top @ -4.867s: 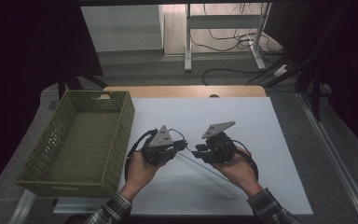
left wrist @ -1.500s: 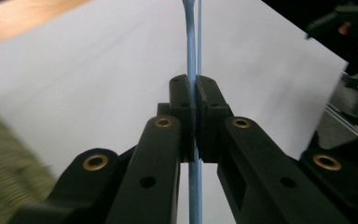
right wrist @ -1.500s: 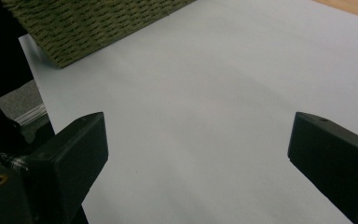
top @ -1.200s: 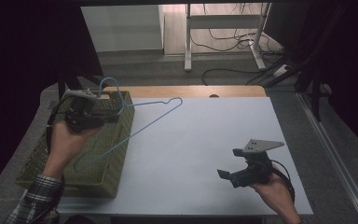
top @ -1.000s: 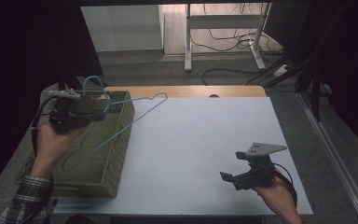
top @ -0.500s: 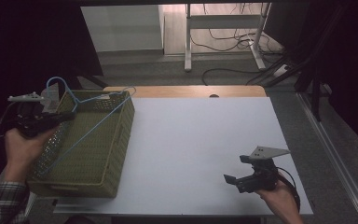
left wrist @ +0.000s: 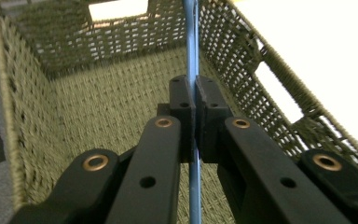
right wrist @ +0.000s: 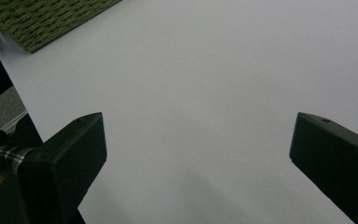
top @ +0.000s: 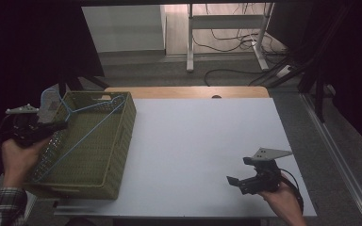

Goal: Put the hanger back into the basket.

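Two claws are in play, and the left claw (top: pixel 62 125) has travelled furthest: earlier it hovered over the white surface (top: pixel 202 141) beside the right one, and now it sits at the woven olive-green rectangular basket's (top: pixel 122 141) left rim, clenched on the thin light-blue wire clothes hanger (top: pixel 82 136). That hanger, previously slanting out across the surface, now lies within the basket, its hook (top: pixel 118 98) near the far wall. The right claw (top: pixel 238 181) has drawn back to the near right corner, its jaws spread wide, grasping nothing. From the left gripper view, the hanger (left wrist: pixel 192 46) runs between the pads and is cut off at both frame edges.
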`<move>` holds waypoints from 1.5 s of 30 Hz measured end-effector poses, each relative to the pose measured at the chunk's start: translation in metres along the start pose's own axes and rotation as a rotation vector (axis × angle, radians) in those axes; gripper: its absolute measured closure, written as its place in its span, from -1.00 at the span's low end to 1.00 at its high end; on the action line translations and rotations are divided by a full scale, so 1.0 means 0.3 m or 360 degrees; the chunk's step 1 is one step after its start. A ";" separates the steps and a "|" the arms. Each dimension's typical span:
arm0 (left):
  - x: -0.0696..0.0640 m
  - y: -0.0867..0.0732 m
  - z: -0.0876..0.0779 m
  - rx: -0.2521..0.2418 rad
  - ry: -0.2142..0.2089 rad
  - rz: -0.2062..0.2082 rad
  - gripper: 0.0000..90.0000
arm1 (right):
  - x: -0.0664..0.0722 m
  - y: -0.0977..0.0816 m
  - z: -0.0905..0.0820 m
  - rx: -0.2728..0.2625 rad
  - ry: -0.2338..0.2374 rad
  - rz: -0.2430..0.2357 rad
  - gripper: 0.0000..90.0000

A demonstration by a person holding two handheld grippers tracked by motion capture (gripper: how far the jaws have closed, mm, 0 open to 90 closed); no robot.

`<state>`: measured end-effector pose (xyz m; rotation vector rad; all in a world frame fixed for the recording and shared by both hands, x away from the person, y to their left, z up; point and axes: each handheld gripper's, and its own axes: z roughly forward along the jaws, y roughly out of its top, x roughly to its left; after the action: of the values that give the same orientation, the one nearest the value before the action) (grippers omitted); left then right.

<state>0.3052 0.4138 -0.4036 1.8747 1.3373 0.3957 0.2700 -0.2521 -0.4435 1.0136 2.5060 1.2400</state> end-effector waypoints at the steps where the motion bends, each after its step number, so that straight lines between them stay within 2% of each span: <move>1: 0.003 -0.005 0.006 0.0002 -0.0001 -0.0002 0.94 | 0.000 0.000 0.002 0.0003 -0.0001 0.0000 -0.92; 6: 0.020 -0.032 0.055 0.0030 -0.0007 -0.0032 0.94 | 0.001 -0.003 0.010 0.0020 -0.0006 -0.0012 -0.92; 8: 0.028 -0.050 0.096 0.0077 -0.0007 -0.0047 0.94 | 0.002 -0.007 0.015 0.0030 -0.0010 -0.0013 -0.92; 10: 0.028 -0.054 0.107 0.0093 -0.0003 -0.0049 0.94 | 0.002 -0.008 0.015 0.0031 -0.0011 -0.0015 -0.92; 11: 0.028 -0.064 0.136 0.0157 0.0028 -0.0055 0.94 | 0.002 -0.013 0.016 0.0030 -0.0012 -0.0018 -0.92; 14: 0.037 -0.076 0.160 0.0204 0.0037 -0.0083 0.93 | 0.003 -0.019 0.017 0.0030 -0.0019 -0.0017 -0.92; 16: 0.033 -0.083 0.170 0.0239 0.0119 -0.0038 0.91 | 0.003 -0.024 0.017 0.0031 -0.0020 -0.0015 -0.92; 17: 0.033 -0.085 0.171 0.0245 0.0116 -0.0038 0.90 | 0.003 -0.026 0.017 0.0028 -0.0019 -0.0009 -0.92; 19: 0.025 -0.084 0.160 0.0217 0.0145 -0.0031 0.64 | 0.005 -0.026 0.016 0.0026 -0.0020 -0.0010 -0.92; 21: 0.017 -0.081 0.148 0.0195 0.0157 -0.0028 0.59 | 0.006 -0.026 0.015 0.0024 -0.0021 -0.0012 -0.92; 22: 0.004 -0.077 0.134 0.0169 0.0157 -0.0025 0.44 | 0.009 -0.025 0.012 0.0019 -0.0022 -0.0011 -0.92; 23: -0.020 -0.072 0.117 0.0137 0.0118 -0.0003 0.19 | 0.015 -0.023 0.005 0.0009 -0.0029 -0.0012 -0.92; 24: -0.020 -0.072 0.117 0.0137 0.0118 -0.0003 0.14 | 0.018 -0.023 0.003 0.0002 -0.0033 -0.0014 -0.92; 25: -0.046 -0.068 0.103 0.0104 0.0074 0.0019 0.00 | 0.021 -0.023 -0.003 -0.0003 -0.0040 -0.0014 -0.92; 26: -0.097 -0.067 0.084 0.0052 -0.0039 0.0027 -0.11 | 0.025 -0.024 -0.008 -0.0004 -0.0047 -0.0008 -0.92; 27: -0.119 -0.069 0.078 0.0033 -0.0079 0.0039 -0.18 | 0.026 -0.025 -0.014 -0.0009 -0.0059 -0.0013 -0.92; 28: -0.158 -0.073 0.069 0.0006 -0.0139 0.0073 -0.25 | 0.028 -0.027 -0.018 -0.0013 -0.0068 -0.0012 -0.93; 29: -0.191 -0.079 0.063 -0.0011 -0.0178 0.0096 -0.37 | 0.029 -0.029 -0.026 -0.0018 -0.0081 -0.0011 -0.95; 34: -0.329 -0.135 0.044 -0.0108 -0.0312 0.0151 -0.70 | 0.030 -0.043 -0.052 -0.0027 -0.0127 0.0010 -0.99; 35: -0.346 -0.145 0.043 -0.0111 -0.0311 0.0154 -0.78 | 0.029 -0.047 -0.057 -0.0029 -0.0133 0.0019 -0.99; 36: -0.370 -0.163 0.042 -0.0118 -0.0327 0.0183 -0.80 | 0.028 -0.048 -0.061 -0.0027 -0.0134 0.0021 -0.99; 40: -0.433 -0.206 0.047 -0.0119 -0.0375 0.0223 -0.86 | 0.025 -0.057 -0.072 -0.0047 -0.0164 0.0028 -1.00; 45: -0.501 -0.247 0.064 -0.0063 -0.0257 0.0355 -0.92 | 0.009 -0.074 -0.078 -0.0050 -0.0220 0.0036 -1.00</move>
<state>0.2092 0.2808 -0.4436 1.9844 1.0108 0.3719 0.2470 -0.2748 -0.4451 1.0841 2.3702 1.1692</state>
